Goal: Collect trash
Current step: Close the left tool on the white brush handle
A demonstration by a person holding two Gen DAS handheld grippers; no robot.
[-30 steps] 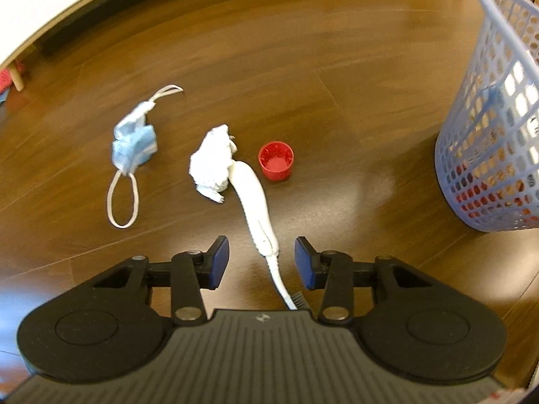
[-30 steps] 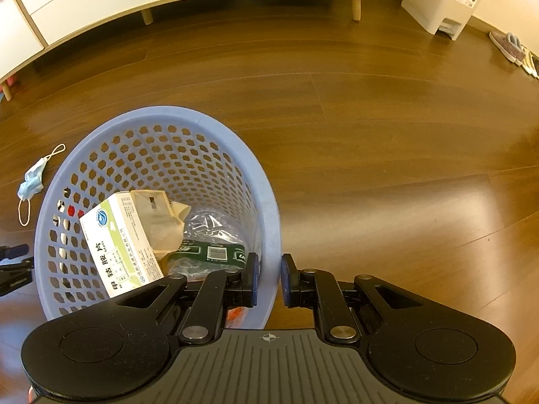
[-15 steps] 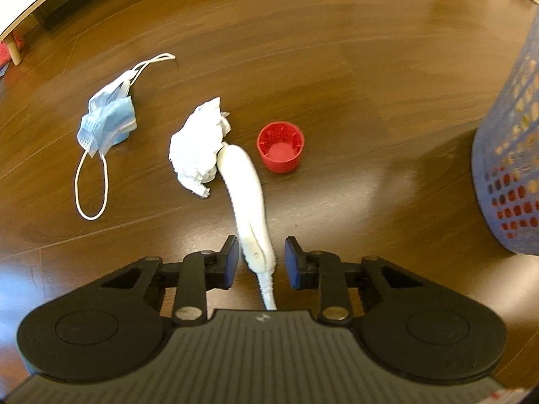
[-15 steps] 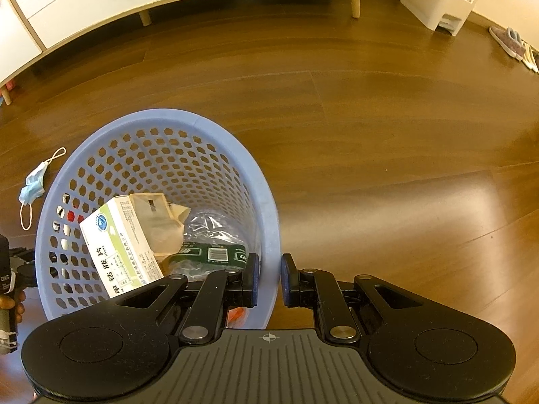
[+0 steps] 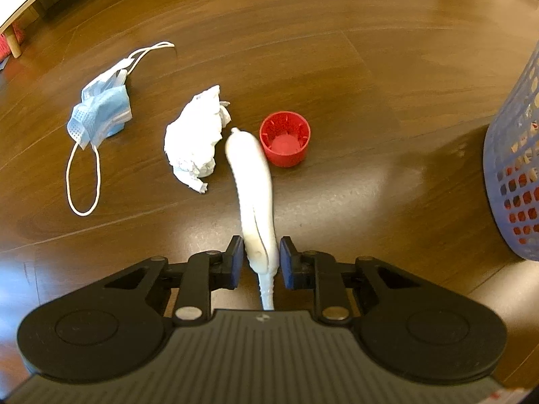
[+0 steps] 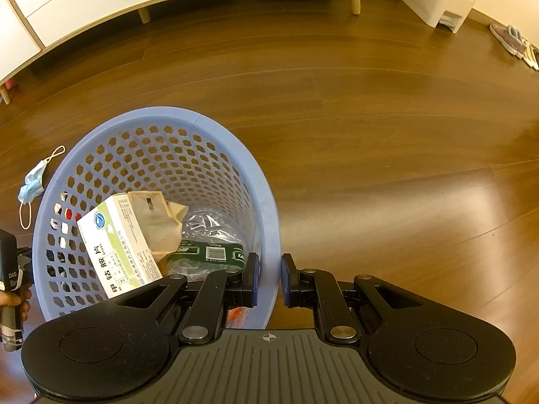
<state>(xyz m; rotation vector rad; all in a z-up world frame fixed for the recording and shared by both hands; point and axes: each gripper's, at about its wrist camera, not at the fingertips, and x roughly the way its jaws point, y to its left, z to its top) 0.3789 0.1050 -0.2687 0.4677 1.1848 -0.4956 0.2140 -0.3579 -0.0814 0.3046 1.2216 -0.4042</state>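
While the left gripper pinches a long white plastic handle on the brown wooden floor, the right gripper clamps the blue perforated plastic basket's near rim.
Crumpled white tissue and a red plastic cap flank the handle's far tip; a blue face mask lies left, with bare floor beyond.

Inside the perforated blue plastic basket, a white-and-green cardboard medicine box carries large dark Chinese characters reading 甲钴胺片 down its long face, with a round blue logo near its top; the smaller print around them is too fine to read. Next to it, a crushed clear plastic bottle has a dark green label with a white barcode patch. At the left edge, a black handheld device shows the letters "DAS".
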